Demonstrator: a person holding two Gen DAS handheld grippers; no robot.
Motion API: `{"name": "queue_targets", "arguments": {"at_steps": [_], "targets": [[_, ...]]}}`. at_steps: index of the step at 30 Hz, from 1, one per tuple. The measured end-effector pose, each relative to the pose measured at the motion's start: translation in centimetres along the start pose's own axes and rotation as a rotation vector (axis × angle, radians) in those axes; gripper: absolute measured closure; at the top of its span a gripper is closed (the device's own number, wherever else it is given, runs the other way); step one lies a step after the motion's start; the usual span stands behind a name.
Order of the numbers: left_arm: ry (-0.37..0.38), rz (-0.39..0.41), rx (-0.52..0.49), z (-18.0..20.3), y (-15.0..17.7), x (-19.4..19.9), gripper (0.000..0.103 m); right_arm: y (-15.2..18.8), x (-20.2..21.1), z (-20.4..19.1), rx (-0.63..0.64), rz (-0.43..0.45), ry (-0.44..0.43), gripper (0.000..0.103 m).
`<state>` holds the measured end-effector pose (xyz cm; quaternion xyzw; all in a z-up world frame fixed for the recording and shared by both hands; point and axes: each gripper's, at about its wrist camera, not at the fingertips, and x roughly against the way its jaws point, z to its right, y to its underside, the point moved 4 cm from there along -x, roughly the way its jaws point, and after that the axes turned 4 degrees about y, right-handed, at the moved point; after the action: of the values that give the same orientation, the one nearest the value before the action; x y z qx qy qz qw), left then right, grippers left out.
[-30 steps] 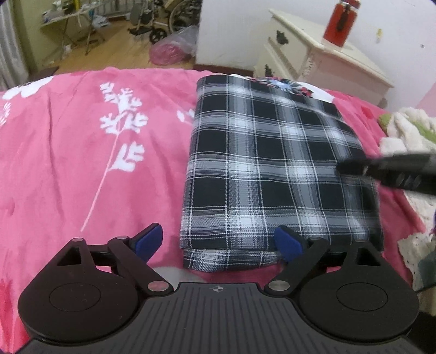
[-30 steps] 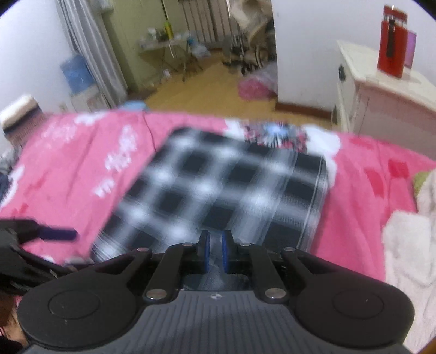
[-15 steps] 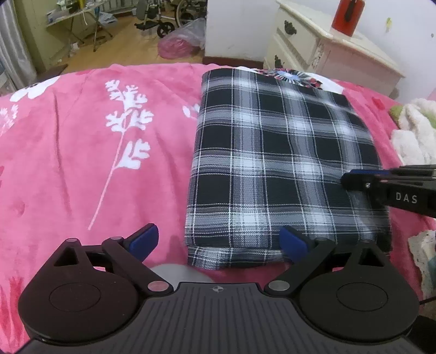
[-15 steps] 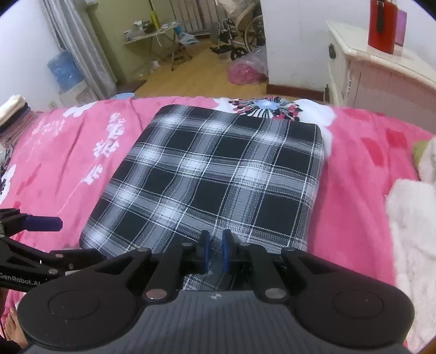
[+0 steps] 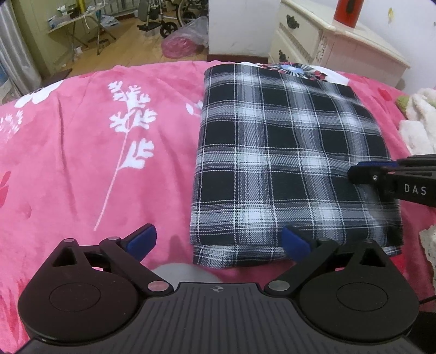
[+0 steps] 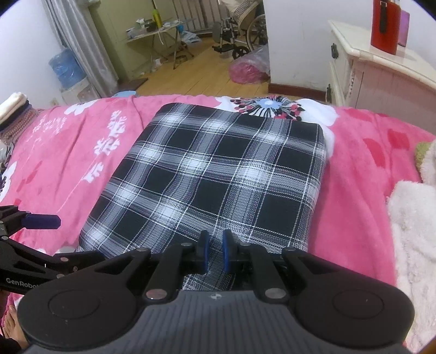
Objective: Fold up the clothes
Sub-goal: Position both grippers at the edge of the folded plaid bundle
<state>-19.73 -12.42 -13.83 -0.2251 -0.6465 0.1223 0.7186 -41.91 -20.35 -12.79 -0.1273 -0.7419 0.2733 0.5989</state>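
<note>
- The plaid garment (image 5: 286,163) lies folded into a neat rectangle on the pink floral bedspread (image 5: 95,152), towards the bed's far side near the cream dresser (image 5: 327,40).
- The left tongs (image 5: 218,241) hang low at the near left corner of the garment, jaws spread wide and opening; one blue pad (image 5: 295,243) sits just in front of the near folded edge, the other over bare bedspread, and neither presses on cloth.
- The right tongs (image 6: 215,253) are drawn nearly together at the garment's near edge, only a narrow slot between the blue pads (image 6: 203,252). Plaid cloth shows in that slot, yet whether the pads actually pinch it cannot be told.
- From the left wrist view, the right tongs come in at the garment's right side, low over the cloth.
- A lower layer of plaid peeps out under the near edge of the fold.
- A white fluffy blanket (image 6: 414,217) lies bunched beside the garment on the right, apart from it.
- A red bottle (image 6: 385,26) stands upright on the dresser.
</note>
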Motion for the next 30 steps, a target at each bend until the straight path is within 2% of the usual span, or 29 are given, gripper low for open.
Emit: {"name": "queue_targets", "arguments": {"at_steps": [30], "targets": [[-0.037,0.017,-0.03,0.19,0.1,-0.06,0.002,0.25,-0.13,-0.29,0.015,0.004,0.013,0.091]]}}
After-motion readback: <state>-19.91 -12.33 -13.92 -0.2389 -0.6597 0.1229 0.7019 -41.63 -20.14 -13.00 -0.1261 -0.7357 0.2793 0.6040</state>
